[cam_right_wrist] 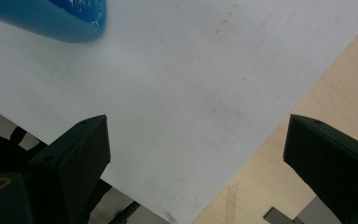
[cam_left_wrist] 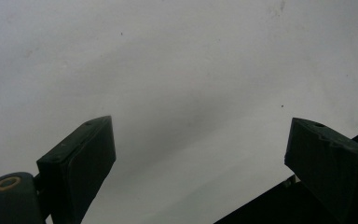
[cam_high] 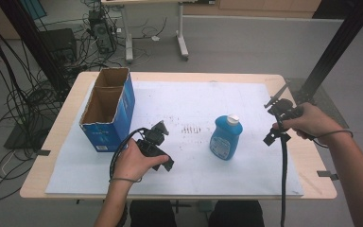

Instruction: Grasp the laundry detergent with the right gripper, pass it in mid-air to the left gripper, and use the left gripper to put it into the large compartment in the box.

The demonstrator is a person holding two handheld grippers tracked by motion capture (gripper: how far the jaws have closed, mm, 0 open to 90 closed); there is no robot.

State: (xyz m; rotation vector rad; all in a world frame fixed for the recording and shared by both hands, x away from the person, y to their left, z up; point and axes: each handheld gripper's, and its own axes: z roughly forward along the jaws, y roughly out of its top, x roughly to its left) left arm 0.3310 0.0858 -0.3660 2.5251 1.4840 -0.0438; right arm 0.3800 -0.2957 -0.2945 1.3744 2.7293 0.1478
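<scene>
In the high view, a blue bottle (cam_high: 226,137) lies on its side on the white sheet (cam_high: 179,101) covering the worktop (cam_high: 312,158), right of centre, its white cap pointing to the far side and its base to the near side, so its long axis runs near to far. The right hand-held gripper (cam_high: 276,120) hovers just to the bottom's right, clearly apart from it; the left hand-held gripper (cam_high: 157,142) rests on the sheet to the bottle's left, somewhat farther off, near the open blue box (cam_high: 108,109) at the far left. The right hand looks the nearer one for a sideways reach across the bottle's width.

In the left gripper view, the left hand-held gripper (cam_left_wrist: 198,154) has its jaws spread wide, released, with bare sheet between them.

In the right gripper view, the right hand-held gripper (cam_right_wrist: 196,154) is also released, jaws wide apart over the sheet's edge, and a rounded end of the bottle (cam_right_wrist: 56,18) shows at the upper left, beyond the jaws and off to one side.
</scene>
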